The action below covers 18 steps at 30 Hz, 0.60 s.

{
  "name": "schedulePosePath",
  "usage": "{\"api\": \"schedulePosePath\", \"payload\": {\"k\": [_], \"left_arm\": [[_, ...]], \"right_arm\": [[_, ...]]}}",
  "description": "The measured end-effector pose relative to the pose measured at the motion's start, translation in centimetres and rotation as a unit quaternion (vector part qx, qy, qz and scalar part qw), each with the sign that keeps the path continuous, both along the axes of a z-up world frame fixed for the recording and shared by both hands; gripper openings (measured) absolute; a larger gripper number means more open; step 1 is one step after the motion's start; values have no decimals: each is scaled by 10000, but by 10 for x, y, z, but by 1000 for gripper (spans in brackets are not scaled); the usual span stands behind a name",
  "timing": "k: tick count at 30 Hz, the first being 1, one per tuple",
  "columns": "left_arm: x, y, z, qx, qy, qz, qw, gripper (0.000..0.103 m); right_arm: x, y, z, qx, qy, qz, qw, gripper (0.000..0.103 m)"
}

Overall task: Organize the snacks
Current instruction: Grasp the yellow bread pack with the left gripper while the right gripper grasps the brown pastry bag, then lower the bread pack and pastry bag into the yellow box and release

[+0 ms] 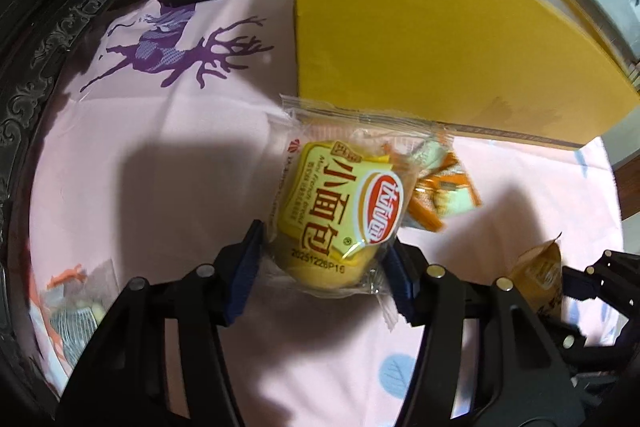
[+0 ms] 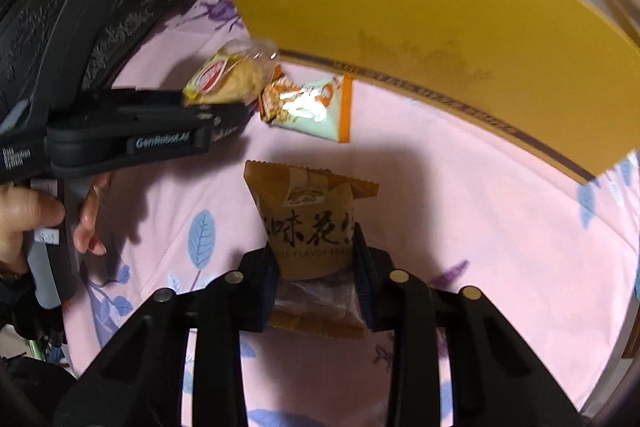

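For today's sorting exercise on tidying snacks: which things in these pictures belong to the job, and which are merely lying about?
Part of the job:
- yellow wrapped small bread, held in the left claw
- brown peanut packet, held in the right claw
- orange-and-green snack packet
- yellow cardboard box

Just lying about:
- pink printed tablecloth
- dark carved furniture

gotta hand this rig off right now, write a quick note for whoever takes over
Left gripper: shut on the yellow clear-wrapped small bread pack.
Right gripper: shut on the brown paper peanut pouch.
Both packs are held short of the tall yellow cardboard box. An orange-and-mint snack packet lies on the pink printed cloth beside the box.
Done: both packs gripped.
Left: probably box both, then the packet.
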State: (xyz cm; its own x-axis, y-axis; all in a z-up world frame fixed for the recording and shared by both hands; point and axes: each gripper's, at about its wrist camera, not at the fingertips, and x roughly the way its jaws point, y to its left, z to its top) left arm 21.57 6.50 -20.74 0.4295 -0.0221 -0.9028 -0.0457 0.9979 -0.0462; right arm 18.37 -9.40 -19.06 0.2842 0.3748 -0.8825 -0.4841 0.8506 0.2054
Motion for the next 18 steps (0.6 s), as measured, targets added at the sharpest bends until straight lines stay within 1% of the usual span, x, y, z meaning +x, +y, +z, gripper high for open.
{"api": "schedulePosePath", "payload": {"k": [5, 8, 14, 18], "left_arm": [[-19, -15, 25, -242, -268, 29, 9993, 57], [-28, -30, 42, -434, -390, 2, 9983, 57], [-34, -59, 63, -594, -359, -133, 9975, 57], [-34, -67, 78, -583, -385, -147, 9974, 57]], "right_arm": [[-9, -25, 25, 208, -175, -318, 9991, 33], [-11, -37, 34, 299, -229, -511, 9980, 33], [-12, -49, 51, 328, -391, -796, 9955, 33], [-12, -62, 63, 316, -483, -1086, 9924, 33]]}}
